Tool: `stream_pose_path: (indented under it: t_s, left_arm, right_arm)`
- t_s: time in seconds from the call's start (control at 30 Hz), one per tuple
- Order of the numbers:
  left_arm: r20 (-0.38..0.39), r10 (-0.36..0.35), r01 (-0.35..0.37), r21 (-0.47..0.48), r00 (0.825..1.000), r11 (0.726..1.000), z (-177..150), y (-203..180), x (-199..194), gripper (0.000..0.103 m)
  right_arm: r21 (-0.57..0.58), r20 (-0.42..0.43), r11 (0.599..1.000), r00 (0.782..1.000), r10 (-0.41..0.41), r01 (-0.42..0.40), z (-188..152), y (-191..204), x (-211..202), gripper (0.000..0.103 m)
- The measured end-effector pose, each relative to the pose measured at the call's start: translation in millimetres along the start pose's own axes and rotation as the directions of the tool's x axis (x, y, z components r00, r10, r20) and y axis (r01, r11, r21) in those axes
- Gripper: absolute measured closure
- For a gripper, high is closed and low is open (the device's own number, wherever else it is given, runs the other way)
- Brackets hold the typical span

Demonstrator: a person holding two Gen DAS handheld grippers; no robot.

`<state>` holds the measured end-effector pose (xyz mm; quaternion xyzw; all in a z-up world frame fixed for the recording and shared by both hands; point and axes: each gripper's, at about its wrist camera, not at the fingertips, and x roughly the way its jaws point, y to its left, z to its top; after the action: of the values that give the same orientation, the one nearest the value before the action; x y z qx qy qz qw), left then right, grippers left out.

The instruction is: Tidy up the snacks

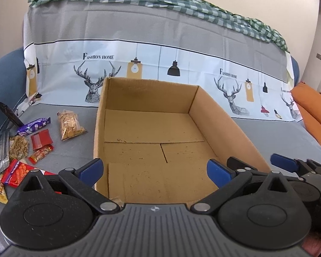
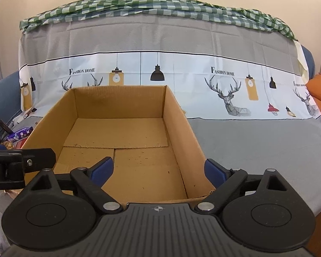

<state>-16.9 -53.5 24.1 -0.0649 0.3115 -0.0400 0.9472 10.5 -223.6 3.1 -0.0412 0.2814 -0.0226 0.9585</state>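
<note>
Grey cloth (image 1: 267, 132) drapes the sofa. Centre frame sits the corrugated cardboard box (image 1: 152, 98); crinkly snack packets (image 1: 40, 141) lie scattered lower left. My left claw (image 1: 154, 169) and right claw (image 2: 158, 169) gape, gripping nothing.

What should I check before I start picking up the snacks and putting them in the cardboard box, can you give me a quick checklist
1. Cardboard box open and empty inside: ok.
2. Left gripper open, nothing between its fingers: ok.
3. Right gripper open, nothing between its fingers: ok.
4. Snacks in plain view: ok; clear cracker bag, purple wrapper and red packet lie on the grey cover left of the box.
5. Snacks separated for single picks: not ok; several near the orange-red pack touch or overlap.
6. Snacks on the box's right side: cannot tell; the box wall hides part of the cover.
</note>
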Motion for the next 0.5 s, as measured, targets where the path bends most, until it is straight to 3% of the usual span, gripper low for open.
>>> stream_pose_path:
  t_s: [0.27, 0.5]
  left_arm:
    - [0.007, -0.030, 0.030, 0.008, 1.000, 1.000, -2.1, 0.7, -1.8, 0.001]
    - [0.020, -0.043, 0.042, 0.018, 0.999, 0.999, -1.9, -0.7, -4.9, 0.002]
  right_arm:
    - [-0.001, 0.020, 1.000, 1.000, 0.022, -0.022, 1.8, 4.4, -2.0, 0.033]
    - [-0.003, 0.013, 0.999, 0.999, 0.034, -0.034, 2.3, 8.8, -1.5, 0.039]
